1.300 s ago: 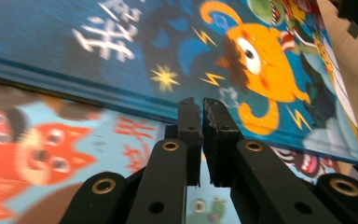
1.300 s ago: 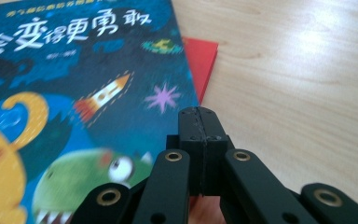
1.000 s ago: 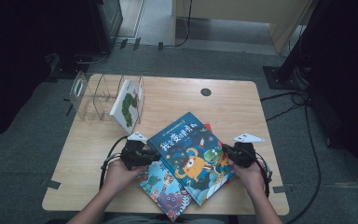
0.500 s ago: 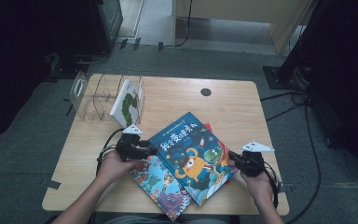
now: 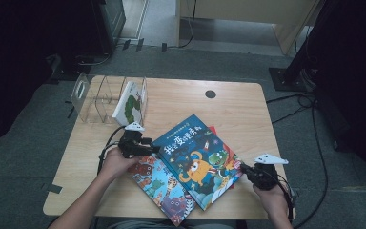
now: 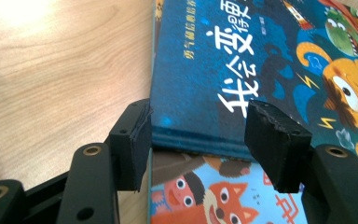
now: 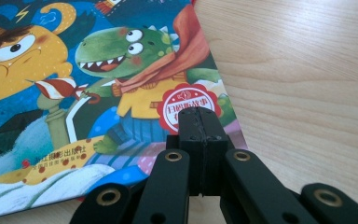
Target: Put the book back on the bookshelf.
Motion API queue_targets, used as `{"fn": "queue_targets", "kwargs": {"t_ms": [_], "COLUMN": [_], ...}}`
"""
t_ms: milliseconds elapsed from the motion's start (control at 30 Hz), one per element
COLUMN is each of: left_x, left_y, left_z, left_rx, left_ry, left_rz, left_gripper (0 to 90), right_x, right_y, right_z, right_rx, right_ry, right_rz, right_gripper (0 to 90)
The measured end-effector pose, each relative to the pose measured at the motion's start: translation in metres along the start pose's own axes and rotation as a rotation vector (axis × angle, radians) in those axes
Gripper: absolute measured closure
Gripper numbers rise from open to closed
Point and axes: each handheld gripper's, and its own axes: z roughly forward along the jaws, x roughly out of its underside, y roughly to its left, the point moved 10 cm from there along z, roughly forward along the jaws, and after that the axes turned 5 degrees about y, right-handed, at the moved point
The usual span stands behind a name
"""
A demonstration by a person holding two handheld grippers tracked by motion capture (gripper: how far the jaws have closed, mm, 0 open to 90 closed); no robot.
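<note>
We've got the blue monster book (image 5: 196,160) lying on top of the stack near the tabletop's front edge. Our left gripper (image 5: 148,149) sits at its left corner, jaws just spread apart, clamping nothing. Right gripper (image 5: 244,168) is clenched tight by the book's right corner, nothing between its jaws

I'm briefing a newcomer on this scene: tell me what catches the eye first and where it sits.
The bright blue picture book with an orange monster and a green dinosaur lies askew at the table's near middle, on top of another colourful book. The left tool sits open at its left corner, the right tool shut at its right edge. A clear rack at the far left holds one white book.
</note>
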Motion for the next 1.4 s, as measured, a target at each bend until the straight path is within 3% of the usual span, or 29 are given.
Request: {"fn": "queue_targets", "kwargs": {"t_ms": [133, 367, 567, 667, 900, 1233, 1400], "left_x": [-0.001, 0.002, 0.004, 0.006, 0.008, 0.02, 0.026], "left_y": [0.002, 0.005, 0.002, 0.0, -0.002, -0.01, -0.011], "left_z": [0.002, 0.006, 0.009, 0.008, 0.003, -0.003, -0.008], "left_rx": [-0.023, -0.001, 0.003, -0.013, 0.004, 0.004, 0.011], "left_ry": [0.006, 0.034, 0.062, 0.062, 0.055, 0.078, 0.067], "left_rz": [0.021, -0.011, -0.005, 0.006, -0.009, -0.008, -0.031], "left_gripper": [42.3, 42.9, 43.9, 43.3, 43.7, 43.7, 43.6], "right_x": [0.004, 0.017, 0.017, 0.015, 0.007, -0.009, -0.021], "right_y": [-0.002, -0.003, -0.01, -0.012, -0.015, -0.022, -0.022], "right_z": [-0.003, -0.007, -0.003, -0.001, 0.005, 0.018, 0.027], "right_rx": [0.003, -0.009, -0.009, -0.012, -0.01, -0.01, -0.019], "right_ry": [0.009, 0.059, 0.048, 0.041, 0.026, 0.001, -0.002], "right_rz": [0.016, 0.027, 0.043, 0.05, 0.031, 0.05, 0.045], "right_gripper": [90.0, 90.0, 90.0, 89.9, 89.0, 89.7, 89.7]}}
